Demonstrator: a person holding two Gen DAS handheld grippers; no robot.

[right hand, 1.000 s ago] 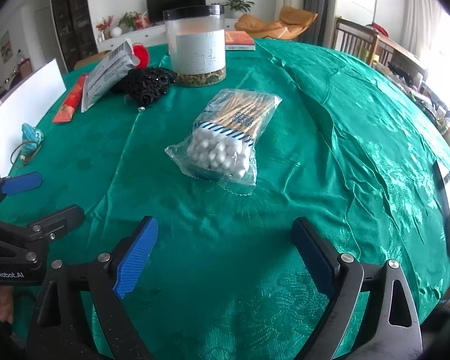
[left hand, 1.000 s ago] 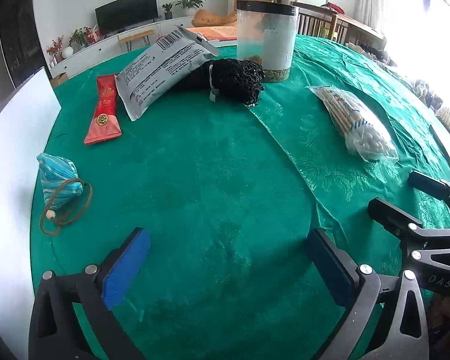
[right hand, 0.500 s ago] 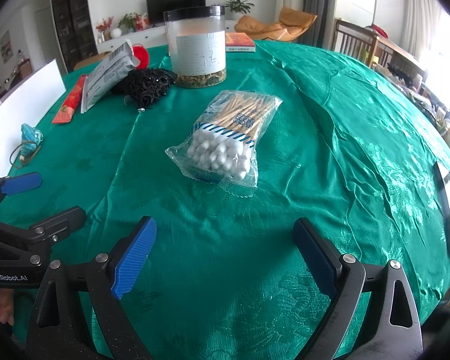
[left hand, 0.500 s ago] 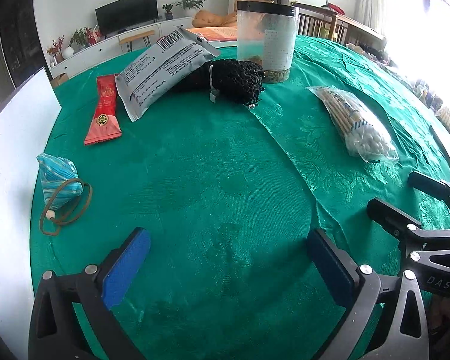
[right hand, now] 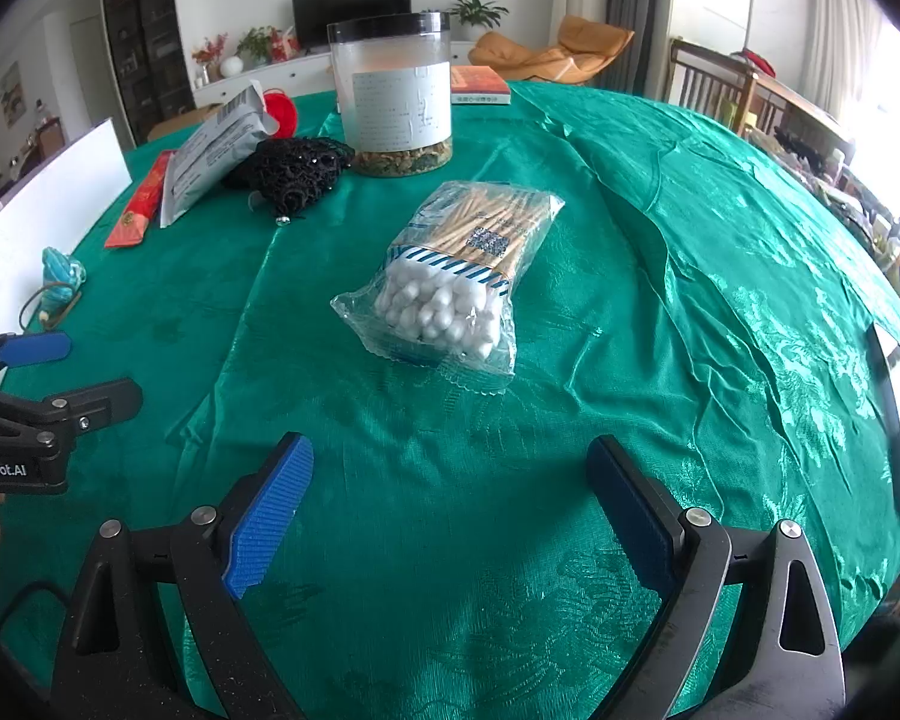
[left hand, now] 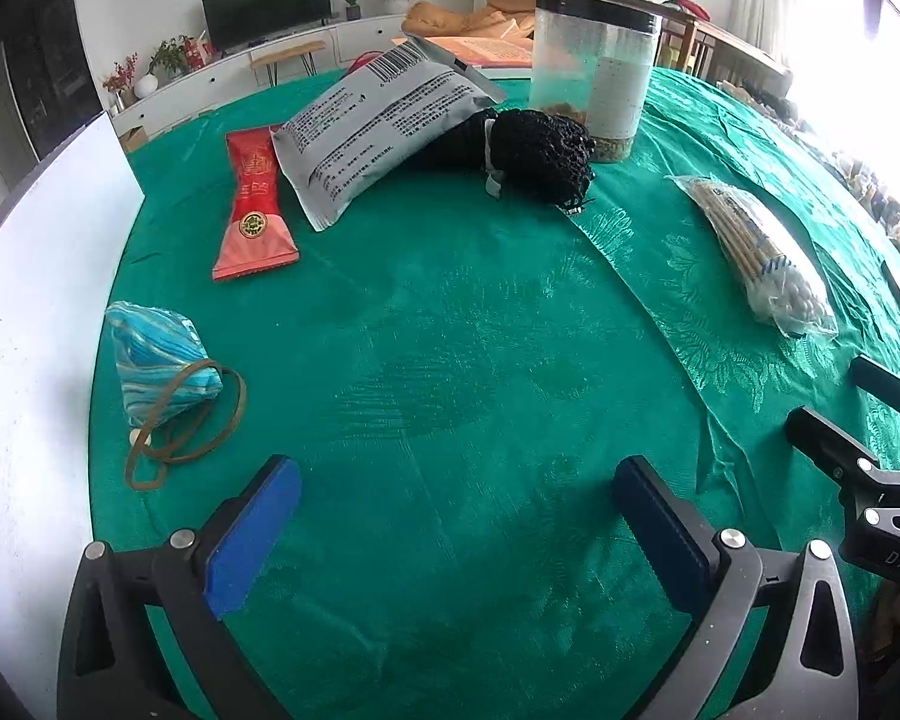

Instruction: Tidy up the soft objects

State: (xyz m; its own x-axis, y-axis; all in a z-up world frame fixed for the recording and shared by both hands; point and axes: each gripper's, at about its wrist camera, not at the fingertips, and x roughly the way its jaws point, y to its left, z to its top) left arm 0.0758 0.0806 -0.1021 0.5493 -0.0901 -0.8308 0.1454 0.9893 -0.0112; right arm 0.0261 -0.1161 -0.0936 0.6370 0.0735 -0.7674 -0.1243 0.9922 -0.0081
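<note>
Table [left hand: 450, 360], round, under a green patterned cloth.

Left gripper [left hand: 456, 522]: jaws spread wide, nothing between them, low over bare cloth at the near edge.

Right gripper [right hand: 450, 510]: jaws likewise spread and empty, over bare cloth just short of the cotton-swab bag.

Cotton-swab bag [right hand: 456, 288]: clear plastic, lying flat mid-table, white tips toward the camera.

Black mesh bundle [left hand: 540, 150]: far side, touching the base of the clear jar [left hand: 594, 66].

Grey packet [left hand: 384, 114]: resting partly on the mesh bundle.

Red sachet [left hand: 255, 204]: flat, just beside the grey packet.

Blue striped pouch [left hand: 156, 366]: near the table's left edge, brown cord looped beside it, well apart from the rest.

White board [left hand: 24, 312]: along the left rim.
</note>
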